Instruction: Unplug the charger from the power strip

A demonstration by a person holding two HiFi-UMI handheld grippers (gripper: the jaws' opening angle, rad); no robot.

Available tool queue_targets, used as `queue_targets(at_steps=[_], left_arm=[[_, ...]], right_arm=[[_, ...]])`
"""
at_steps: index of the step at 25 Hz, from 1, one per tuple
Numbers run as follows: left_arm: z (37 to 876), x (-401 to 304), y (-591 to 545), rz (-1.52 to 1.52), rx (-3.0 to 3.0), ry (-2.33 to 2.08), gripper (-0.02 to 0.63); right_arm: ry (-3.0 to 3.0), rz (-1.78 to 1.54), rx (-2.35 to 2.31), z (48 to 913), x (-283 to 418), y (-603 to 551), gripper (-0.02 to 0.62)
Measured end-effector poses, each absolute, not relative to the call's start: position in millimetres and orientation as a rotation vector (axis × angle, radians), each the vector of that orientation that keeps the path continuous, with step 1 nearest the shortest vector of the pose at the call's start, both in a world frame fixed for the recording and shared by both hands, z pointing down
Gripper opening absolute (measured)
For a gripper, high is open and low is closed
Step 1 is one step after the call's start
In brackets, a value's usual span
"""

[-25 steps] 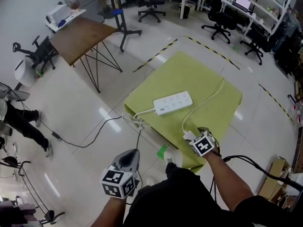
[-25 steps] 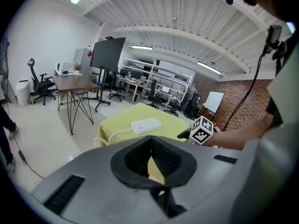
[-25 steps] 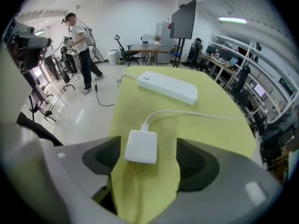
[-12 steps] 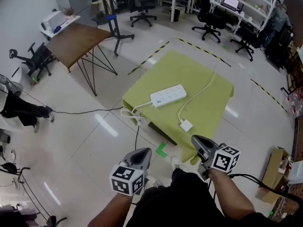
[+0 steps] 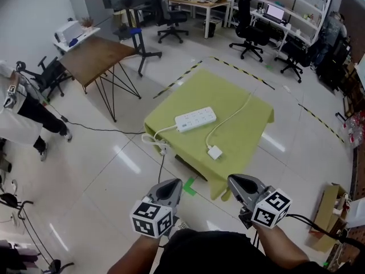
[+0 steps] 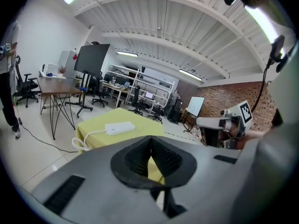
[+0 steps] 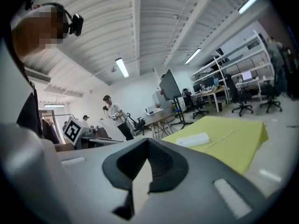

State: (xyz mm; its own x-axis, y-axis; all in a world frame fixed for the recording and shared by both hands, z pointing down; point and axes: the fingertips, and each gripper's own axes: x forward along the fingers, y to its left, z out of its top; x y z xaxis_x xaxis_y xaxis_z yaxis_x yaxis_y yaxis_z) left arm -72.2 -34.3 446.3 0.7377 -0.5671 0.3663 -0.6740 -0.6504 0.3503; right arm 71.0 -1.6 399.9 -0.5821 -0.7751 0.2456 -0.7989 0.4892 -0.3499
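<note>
The left claw (image 5: 173,182) and the right claw (image 5: 232,179) are both held in the air, side by side and apart from each other. Each one is pressed together and has nothing between its jaws.

Ahead of both claws and lower than them stands the surface (image 5: 242,127), a low square one covered with a yellow-green cloth (image 5: 197,90) that hangs over the edges. The nearest corner of the surface points toward the gap between the two claws. The charger (image 5: 215,152), a small white block, lies flat on the cloth near this corner, closer to the right claw than to the left one. Its thin white cable (image 5: 231,117) runs away from the claws across the cloth to the far edge. The power strip (image 5: 195,119) lies farther from the claws than the charger and is apart from it; nothing is plugged into it. Its own white cord (image 5: 157,140) falls over the edge on the left claw's side and makes a loose coil there.

The floor (image 5: 114,158) is pale and shiny, with black-and-yellow tape (image 5: 239,65) beyond the surface. Farther away from the left claw stands a wooden table (image 5: 97,53) on thin black legs, and a person (image 5: 20,113) in white is at that side. At the far end of the room are desks (image 5: 199,1) and black office chairs (image 5: 251,33). A cardboard box (image 5: 328,213) stands on the floor beside the right claw.
</note>
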Motion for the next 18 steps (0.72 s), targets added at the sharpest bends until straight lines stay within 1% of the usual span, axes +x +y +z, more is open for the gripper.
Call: queue_targets(at_steps=[4, 10, 18], left_arm=[[444.8, -53.3, -17.0, 0.275, 2.451, -0.993, 0.006], [444.6, -17.9, 27.2, 0.281, 2.444, -1.023, 0.006], [453.4, 0.7, 85.2, 0.347, 2.402, -1.074, 0.006]], right_arm=[[-2.594, 0.611, 1.403, 401.2, 100.0, 32.7, 0.002], [-2.534, 0.605, 1.394, 419.2, 148.3, 86.5, 0.002], [-2.517, 0.655, 1.346, 438.8, 178.5, 140.7, 0.002]])
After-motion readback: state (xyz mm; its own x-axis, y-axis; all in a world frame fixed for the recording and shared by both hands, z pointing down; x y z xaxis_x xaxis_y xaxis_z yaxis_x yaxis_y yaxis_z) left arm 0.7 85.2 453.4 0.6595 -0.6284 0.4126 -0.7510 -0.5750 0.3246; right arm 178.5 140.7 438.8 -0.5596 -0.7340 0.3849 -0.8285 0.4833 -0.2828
